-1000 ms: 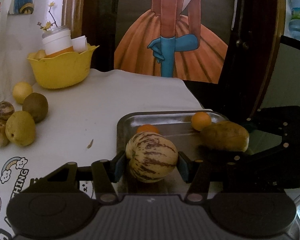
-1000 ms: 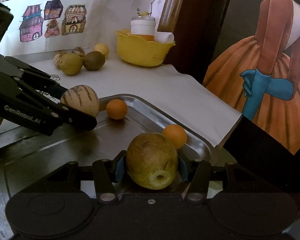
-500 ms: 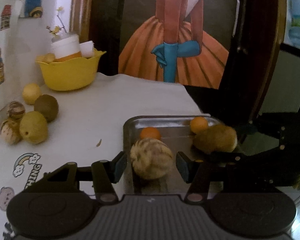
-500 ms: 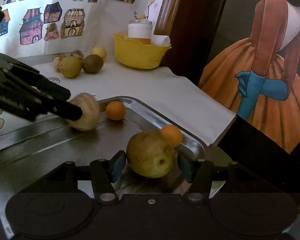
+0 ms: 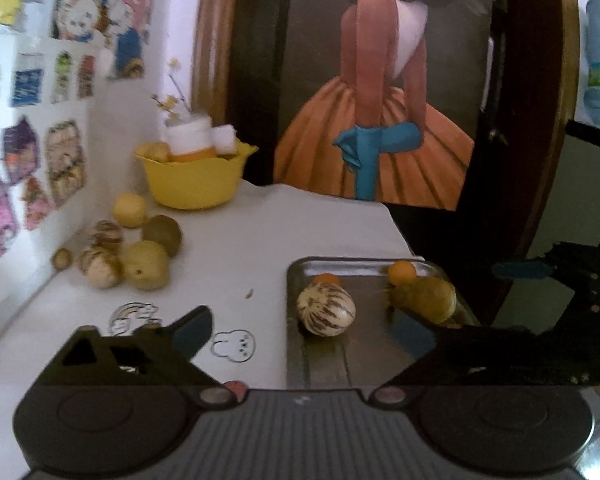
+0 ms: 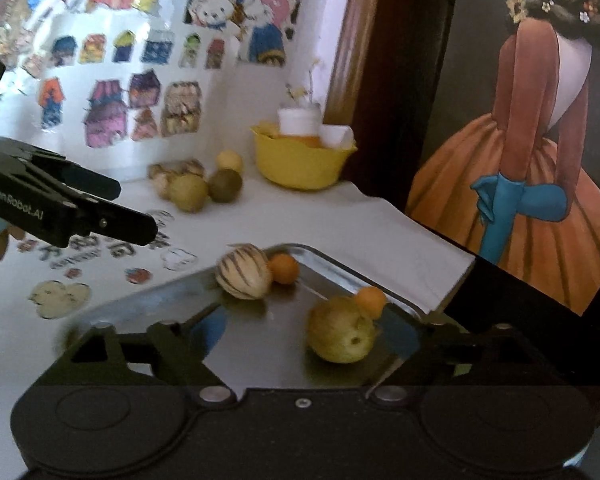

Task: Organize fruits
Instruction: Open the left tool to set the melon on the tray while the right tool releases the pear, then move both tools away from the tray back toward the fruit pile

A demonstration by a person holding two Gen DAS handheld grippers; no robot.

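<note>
While the left wrist view looks down over the left gripper (image 5: 304, 330), its jaws are opening wide and nothing sits between them: the striped melon (image 5: 326, 309) lies free on the metal tray (image 5: 296, 360), just ahead of the fingertips, with a small orange (image 5: 327, 279) touching its far side. A greenish pear (image 5: 424, 300) rests further right on the same tray, next to a second orange (image 5: 402, 272). Over on the white tabletop (image 5: 260, 240), a loose cluster of fruit (image 5: 128, 252) waits near the yellow bowl (image 5: 194, 180) (motion blur softens all of it).

From the right wrist view, the right gripper (image 6: 300, 338) is likewise opening, jaws spread and clear of the pear (image 6: 342, 334), which sits on the tray just beside an orange (image 6: 370, 300). The left gripper's fingers (image 6: 112, 222) hang above the tabletop, off the tray.

Both placements look finished, so this is the release step. Next, I judge, the hands should travel to the cluster by the wall and straddle one fruit each before closing.
</note>
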